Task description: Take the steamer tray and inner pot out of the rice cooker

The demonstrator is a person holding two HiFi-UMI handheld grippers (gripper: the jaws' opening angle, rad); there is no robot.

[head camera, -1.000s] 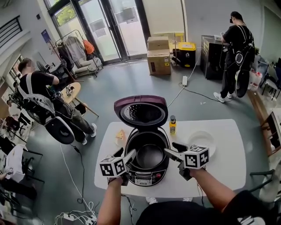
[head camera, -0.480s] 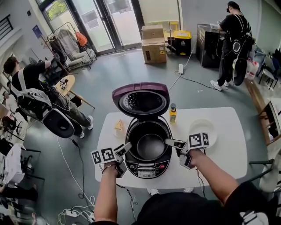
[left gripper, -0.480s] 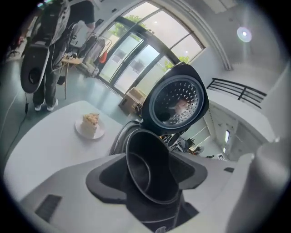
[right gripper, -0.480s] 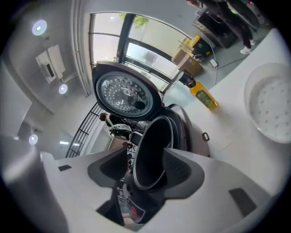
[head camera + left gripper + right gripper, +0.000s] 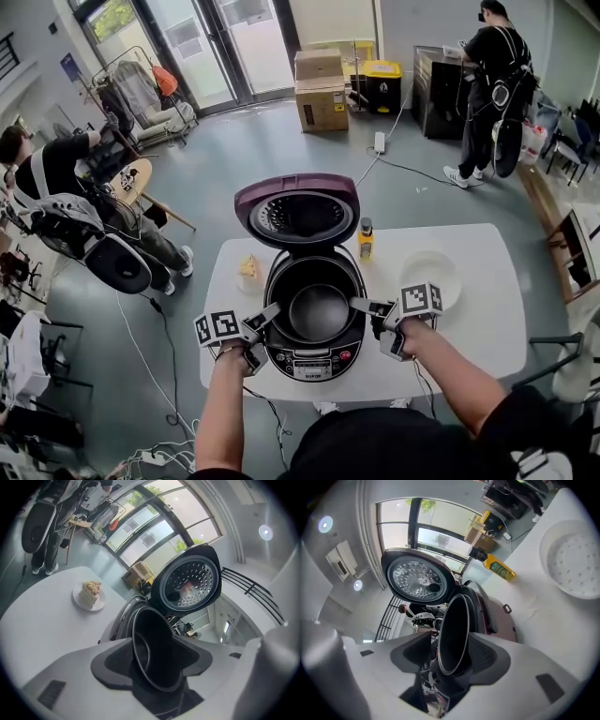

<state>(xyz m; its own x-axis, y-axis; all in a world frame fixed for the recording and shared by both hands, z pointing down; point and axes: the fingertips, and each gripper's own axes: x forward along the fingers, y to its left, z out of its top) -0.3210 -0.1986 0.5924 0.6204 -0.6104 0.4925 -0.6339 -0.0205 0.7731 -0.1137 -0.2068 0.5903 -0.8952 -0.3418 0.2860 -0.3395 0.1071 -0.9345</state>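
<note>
On the white table point(image 5: 487, 328), glass doors point(image 5: 216, 42) far behind, my left gripper point(image 5: 265, 323) is closing, my right gripper point(image 5: 366, 311) parted, both astride the rim of the inner pot point(image 5: 319, 314).

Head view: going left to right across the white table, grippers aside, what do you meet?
cake slice → inner pot, sitting in the open rice cooker → yellow bottle → steamer tray
</note>
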